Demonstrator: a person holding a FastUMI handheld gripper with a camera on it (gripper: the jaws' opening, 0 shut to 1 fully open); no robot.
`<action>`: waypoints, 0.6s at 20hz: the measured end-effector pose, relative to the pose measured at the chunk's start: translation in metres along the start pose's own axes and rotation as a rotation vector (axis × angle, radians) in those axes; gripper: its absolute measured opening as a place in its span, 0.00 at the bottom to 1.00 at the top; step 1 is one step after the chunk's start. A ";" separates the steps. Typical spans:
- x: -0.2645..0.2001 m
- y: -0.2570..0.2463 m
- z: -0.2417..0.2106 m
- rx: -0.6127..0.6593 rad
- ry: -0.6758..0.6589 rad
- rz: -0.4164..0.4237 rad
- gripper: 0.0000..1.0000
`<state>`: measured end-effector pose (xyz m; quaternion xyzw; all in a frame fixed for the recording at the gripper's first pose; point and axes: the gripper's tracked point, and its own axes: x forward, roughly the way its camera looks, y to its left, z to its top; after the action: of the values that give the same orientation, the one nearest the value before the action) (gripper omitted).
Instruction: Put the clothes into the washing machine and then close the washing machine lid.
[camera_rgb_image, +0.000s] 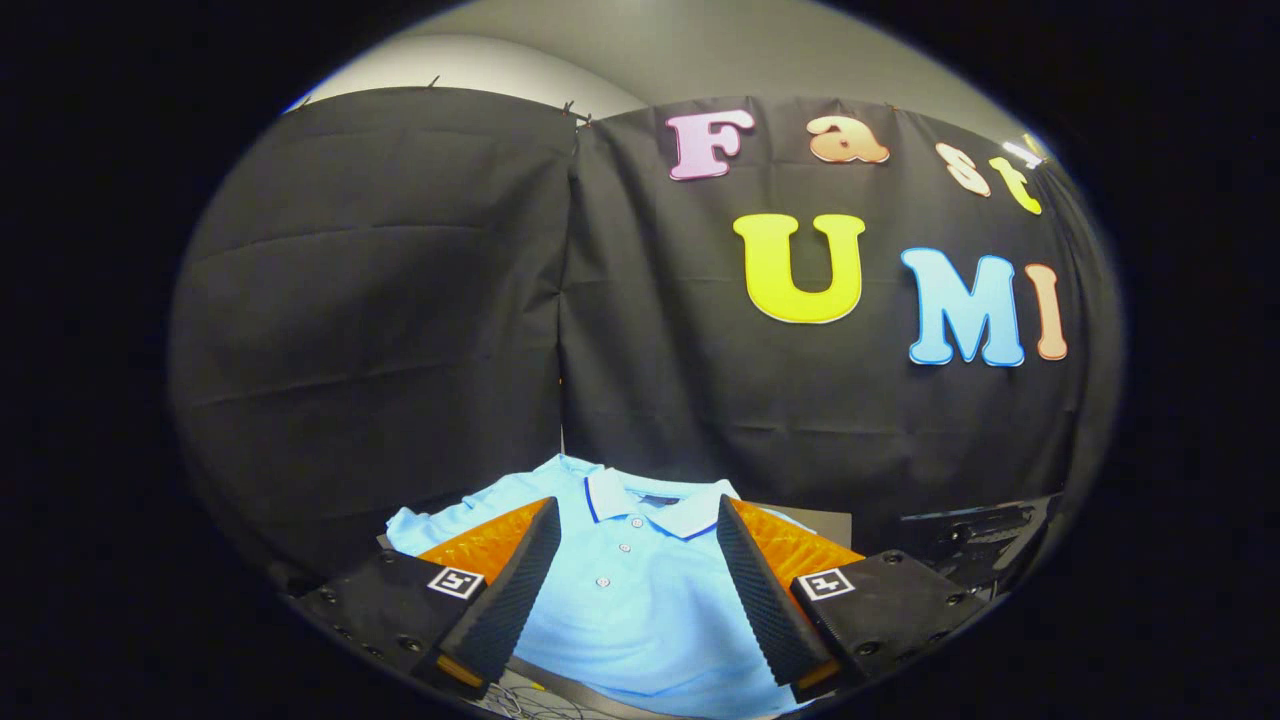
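Observation:
A light blue polo shirt (640, 590) with a white, dark-trimmed collar and a buttoned placket lies flat on a surface below and just ahead of my fingers. My gripper (635, 525) is open, its two fingers spread wide to either side of the shirt's chest and collar, hovering above it without touching it. Nothing is held between the fingers. One sleeve (430, 525) spreads out past the left finger.
A black cloth wall (400, 300) stands close behind the shirt. A dark object (975, 540) sits low beyond the right finger; I cannot tell what it is. A grey surface edge (825, 520) shows behind the shirt's right shoulder.

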<state>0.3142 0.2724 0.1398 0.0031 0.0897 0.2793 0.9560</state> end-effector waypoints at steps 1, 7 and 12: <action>0.010 0.004 -0.005 0.011 0.039 0.021 0.98; 0.060 0.011 -0.029 0.010 0.242 0.084 0.98; 0.078 0.007 -0.056 -0.005 0.360 0.064 0.98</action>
<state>0.3652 0.3180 0.0718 -0.0467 0.2585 0.3057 0.9152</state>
